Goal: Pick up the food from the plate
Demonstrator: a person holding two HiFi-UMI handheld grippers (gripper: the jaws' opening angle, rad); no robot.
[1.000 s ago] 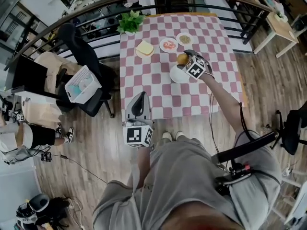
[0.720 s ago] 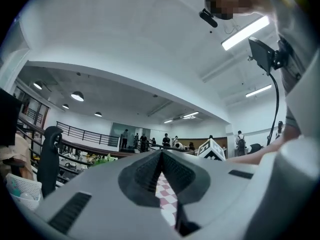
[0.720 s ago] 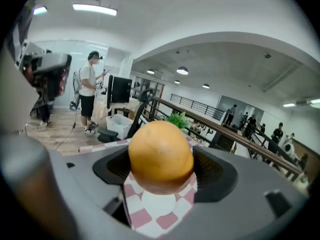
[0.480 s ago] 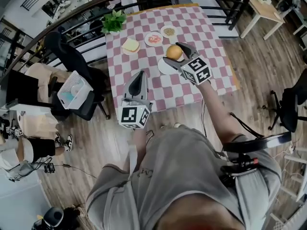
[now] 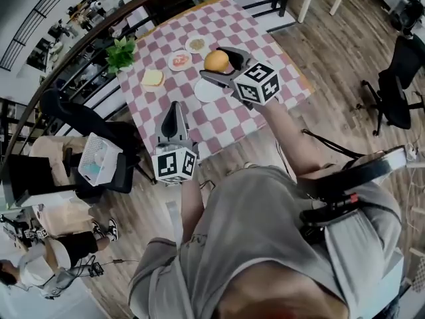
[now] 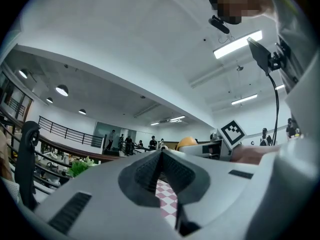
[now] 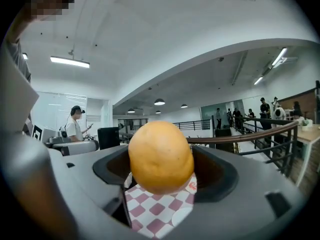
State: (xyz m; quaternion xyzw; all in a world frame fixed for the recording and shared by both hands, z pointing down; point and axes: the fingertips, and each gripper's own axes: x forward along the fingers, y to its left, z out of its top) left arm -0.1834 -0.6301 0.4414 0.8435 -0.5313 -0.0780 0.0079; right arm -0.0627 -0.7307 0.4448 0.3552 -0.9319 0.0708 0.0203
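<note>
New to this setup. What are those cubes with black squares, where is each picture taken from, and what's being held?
No robot: a person holds a two-jaw gripper in each hand; the marked cubes belong to them. The head view looks down from the person's head; each gripper view looks along its own jaws. The right gripper is clamped on a round orange food item, above the checkered table. The left gripper is shut, empty. On the table: a white plate, two dishes, a bread slice, a plant.
</note>
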